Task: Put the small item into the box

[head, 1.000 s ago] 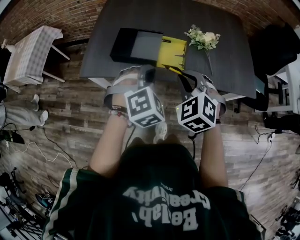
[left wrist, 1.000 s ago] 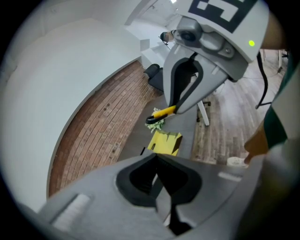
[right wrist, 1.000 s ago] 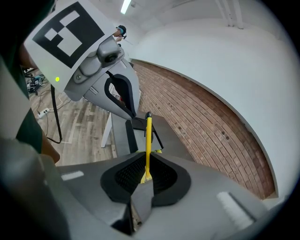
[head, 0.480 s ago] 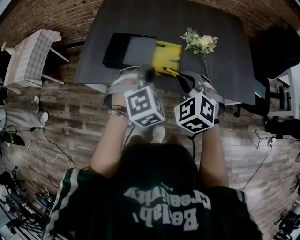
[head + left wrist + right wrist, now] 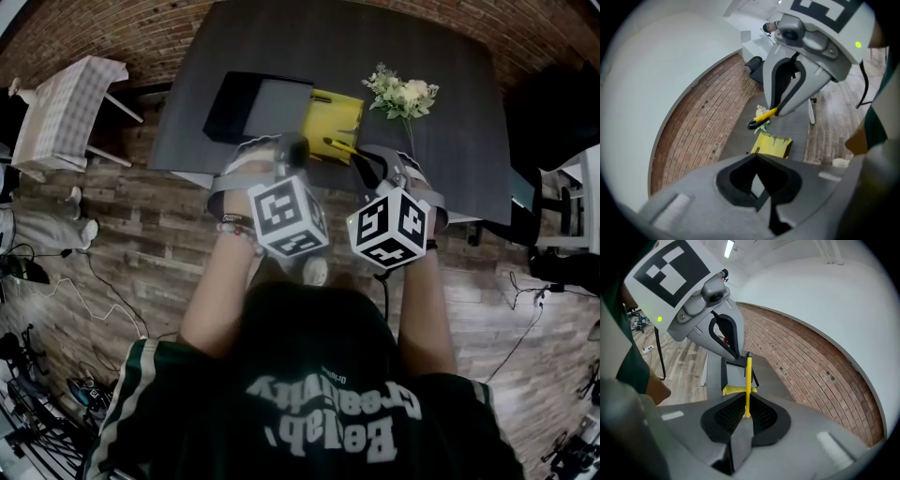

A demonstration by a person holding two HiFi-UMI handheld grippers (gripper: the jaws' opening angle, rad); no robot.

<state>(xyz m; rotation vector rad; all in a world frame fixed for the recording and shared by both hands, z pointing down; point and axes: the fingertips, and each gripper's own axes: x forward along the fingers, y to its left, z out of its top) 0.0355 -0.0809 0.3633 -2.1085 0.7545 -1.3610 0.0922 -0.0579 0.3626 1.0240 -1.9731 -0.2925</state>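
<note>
Small item (image 5: 748, 380), a yellow stick with a black tip, is pinched in my right tool (image 5: 747, 401), jaws narrow on it, above the dark surface (image 5: 450, 103) near the yellow end of the open black box (image 5: 230, 103). My left tool (image 5: 757, 157) is closed and empty. The white lettering (image 5: 328, 412) on my shirt is upside down, and I cannot read it with confidence.
</note>
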